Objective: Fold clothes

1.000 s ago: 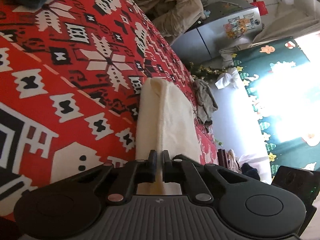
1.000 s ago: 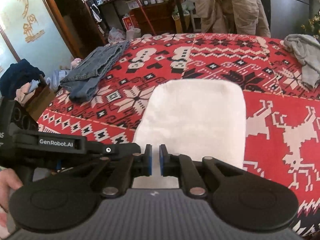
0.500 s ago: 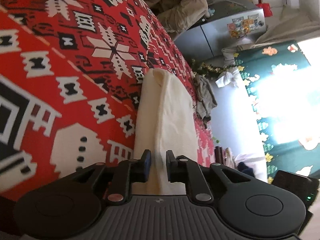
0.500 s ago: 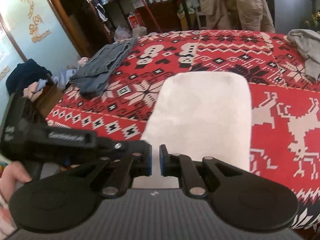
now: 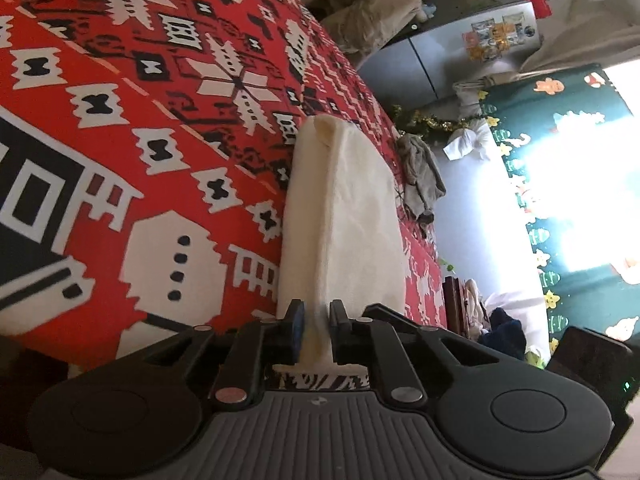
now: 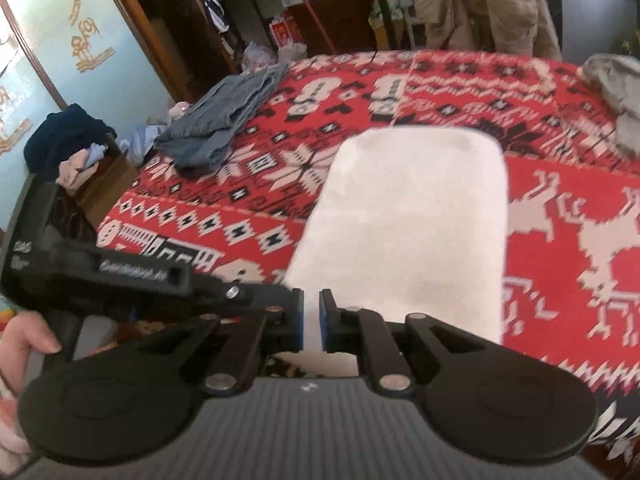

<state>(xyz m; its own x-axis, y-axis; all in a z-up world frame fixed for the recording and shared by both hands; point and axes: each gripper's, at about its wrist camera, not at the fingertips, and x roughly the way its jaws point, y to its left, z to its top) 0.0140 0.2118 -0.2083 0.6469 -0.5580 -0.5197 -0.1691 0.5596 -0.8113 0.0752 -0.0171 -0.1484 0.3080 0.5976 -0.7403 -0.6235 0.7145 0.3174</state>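
Right tongs (image 6: pixel 312 320): jaws nearly together, blue pads clamped on the near edge of the cream cloth (image 6: pixel 412 220). White fabric fills the narrow gap between the pads.

Left tongs (image 5: pixel 316 320): jaws a little apart, and a raised fold of the same cloth (image 5: pixel 352 208) runs between the pads. Cannot tell whether the pads press on it. In the right wrist view the body of the left tool sits at the left, just beside the cloth's near left corner, with a hand (image 6: pixel 28 340) on its grip.

Cloth: folded to a long rectangle with rounded far corners. It lies on the bench, on the red patterned cover (image 6: pixel 400 92), starts at the near edge and runs toward the middle. In the left wrist view its left side stands up as a thick layered edge.

Further out: folded blue jeans (image 6: pixel 228 116) at the left edge of the bench, partly hanging over it, well apart from the cloth. A crumpled grey garment (image 6: pixel 616 80) at the far right corner.

Beyond the far edge: a tan coat (image 6: pixel 480 4) hanging upright. Left of the bench, a dark blue clothes pile (image 6: pixel 68 136).
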